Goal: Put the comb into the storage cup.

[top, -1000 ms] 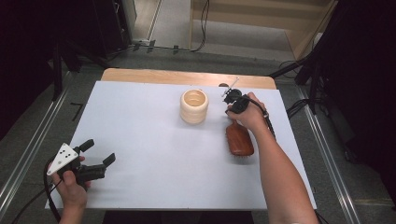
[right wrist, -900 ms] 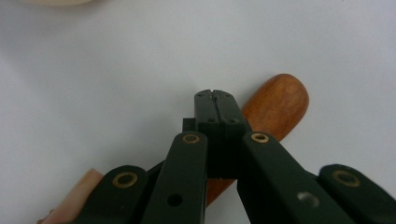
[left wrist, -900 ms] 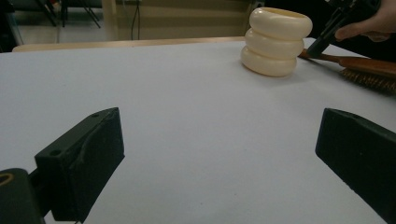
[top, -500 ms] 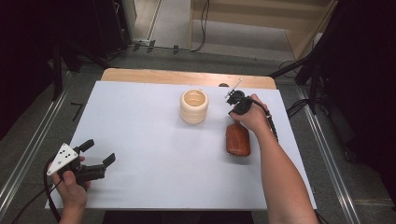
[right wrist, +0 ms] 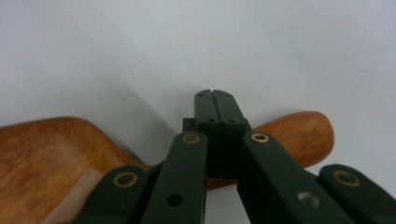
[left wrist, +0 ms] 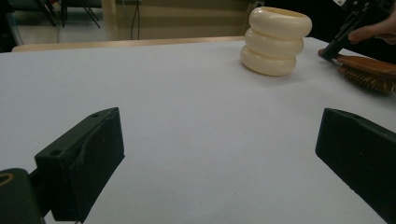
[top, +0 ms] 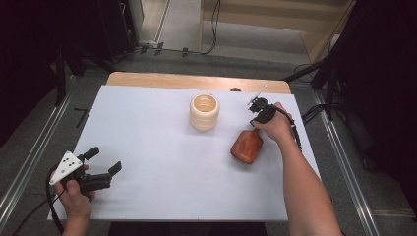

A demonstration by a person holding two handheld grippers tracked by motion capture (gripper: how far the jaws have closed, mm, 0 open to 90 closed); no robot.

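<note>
step: right gripper (top: 256, 123) jaws are pinching shut on brown wooden hairbrush (top: 247, 146) handle | left gripper (top: 104, 166) jaws are gaping wide, holding nothing | next: probably lifting brush toward cream ringed cup (top: 204, 112), keeping grip tight

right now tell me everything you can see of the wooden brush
The wooden brush has a glossy reddish-brown oval back and a short rounded handle; bristles show along its underside in the left gripper view. It lies bristles-down on the white table, right of the cream ringed cup. The right gripper sits over its handle with jaws shut; whether they touch it isn't clear.
</note>
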